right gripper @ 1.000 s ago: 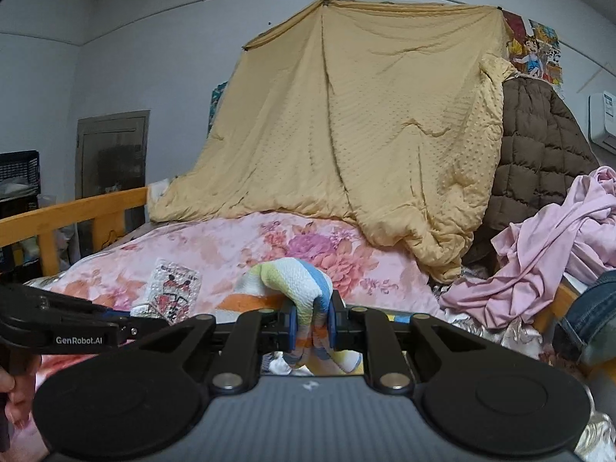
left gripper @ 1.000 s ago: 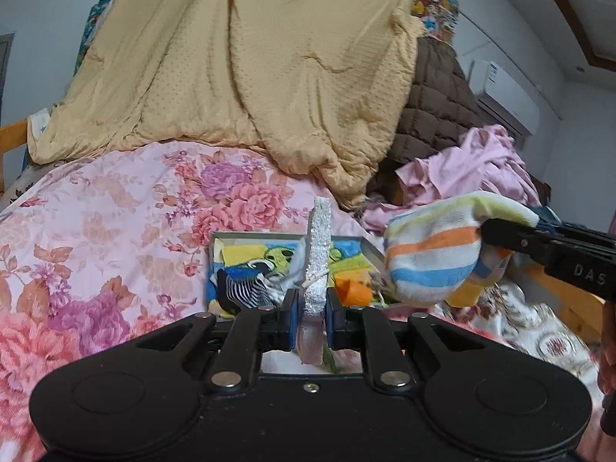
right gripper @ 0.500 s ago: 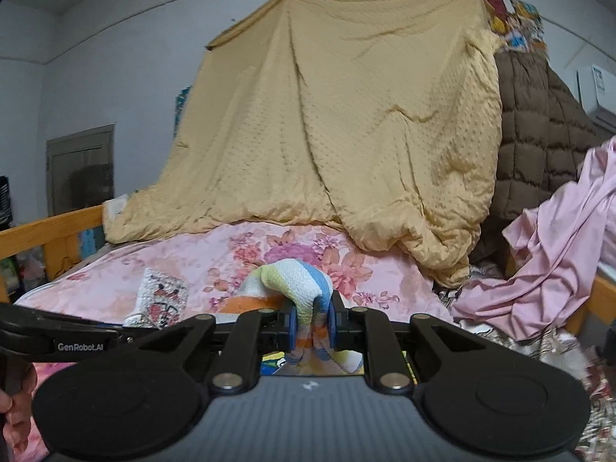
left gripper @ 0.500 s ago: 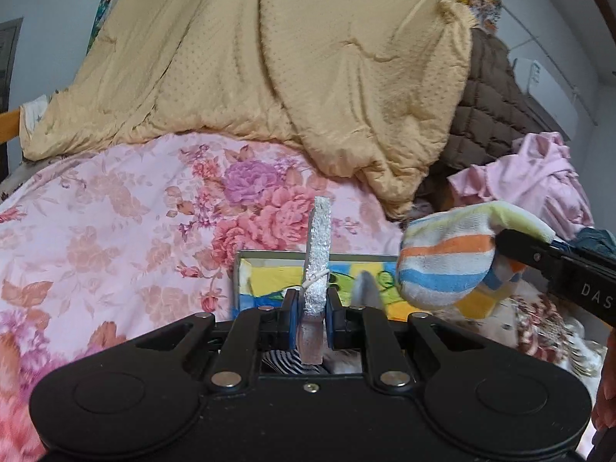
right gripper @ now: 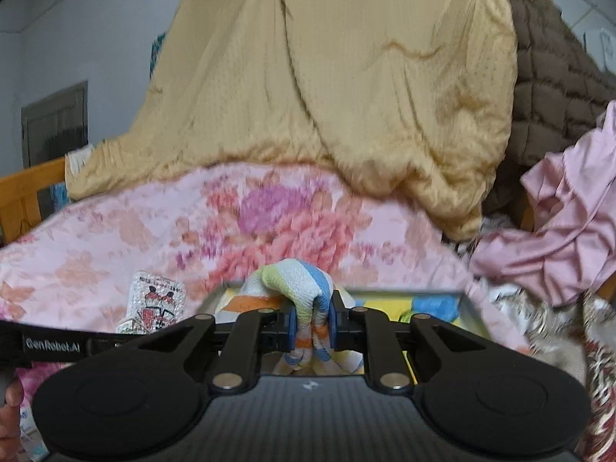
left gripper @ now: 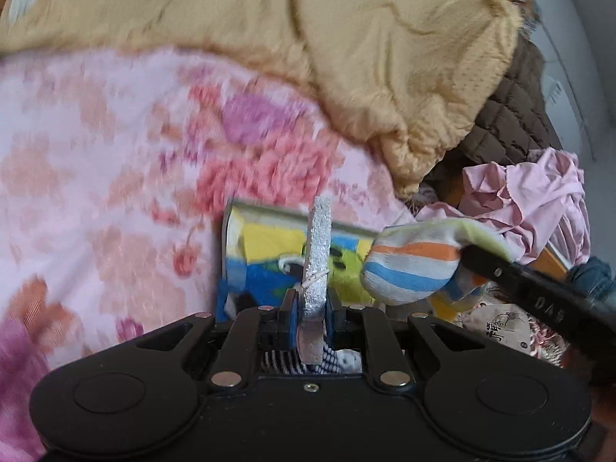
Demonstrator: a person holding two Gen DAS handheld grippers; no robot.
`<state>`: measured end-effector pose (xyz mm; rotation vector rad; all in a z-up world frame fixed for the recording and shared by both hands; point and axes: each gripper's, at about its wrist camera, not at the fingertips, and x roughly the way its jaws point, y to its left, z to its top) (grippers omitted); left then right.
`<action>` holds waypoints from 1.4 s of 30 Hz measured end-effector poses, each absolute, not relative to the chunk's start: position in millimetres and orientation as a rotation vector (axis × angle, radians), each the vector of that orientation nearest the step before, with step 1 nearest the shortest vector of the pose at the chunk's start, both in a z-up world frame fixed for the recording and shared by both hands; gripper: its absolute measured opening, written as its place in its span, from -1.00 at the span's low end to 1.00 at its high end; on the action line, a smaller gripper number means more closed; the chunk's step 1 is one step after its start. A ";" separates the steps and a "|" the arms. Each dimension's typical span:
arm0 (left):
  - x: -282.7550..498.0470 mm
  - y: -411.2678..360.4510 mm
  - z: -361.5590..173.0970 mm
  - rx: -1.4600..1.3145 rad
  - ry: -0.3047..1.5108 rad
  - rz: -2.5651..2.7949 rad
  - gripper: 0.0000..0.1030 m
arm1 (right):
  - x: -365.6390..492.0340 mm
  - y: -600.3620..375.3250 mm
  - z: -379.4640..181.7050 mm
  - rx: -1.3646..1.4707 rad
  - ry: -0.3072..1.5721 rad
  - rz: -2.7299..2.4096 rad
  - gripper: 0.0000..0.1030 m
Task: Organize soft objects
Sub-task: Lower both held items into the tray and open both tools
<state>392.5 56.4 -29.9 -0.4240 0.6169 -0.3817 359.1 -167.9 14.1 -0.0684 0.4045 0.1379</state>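
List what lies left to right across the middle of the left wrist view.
Pink floral bedspread → colourful box → silver-white sock pinched upright in the left gripper → striped sock → right gripper's fingers gripping it → crumpled pink garment.

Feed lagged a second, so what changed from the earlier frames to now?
Both grippers carried their socks closer to the box. Unchanged: left gripper clamps the glittery white sock, right gripper clamps the striped sock. Nothing released.
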 end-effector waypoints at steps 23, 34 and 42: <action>413.6 59.9 -68.9 -0.473 0.745 -0.347 -0.66 | 371.4 -131.8 -32.0 -0.206 0.571 0.199 -0.51; 404.6 53.1 -59.5 -0.380 0.730 -0.272 -0.46 | 365.3 -135.9 -28.1 -0.198 0.564 0.204 -0.23; 392.6 51.8 -48.5 -0.348 0.701 -0.235 -0.19 | 356.0 -140.2 -23.8 -0.185 0.551 0.209 0.04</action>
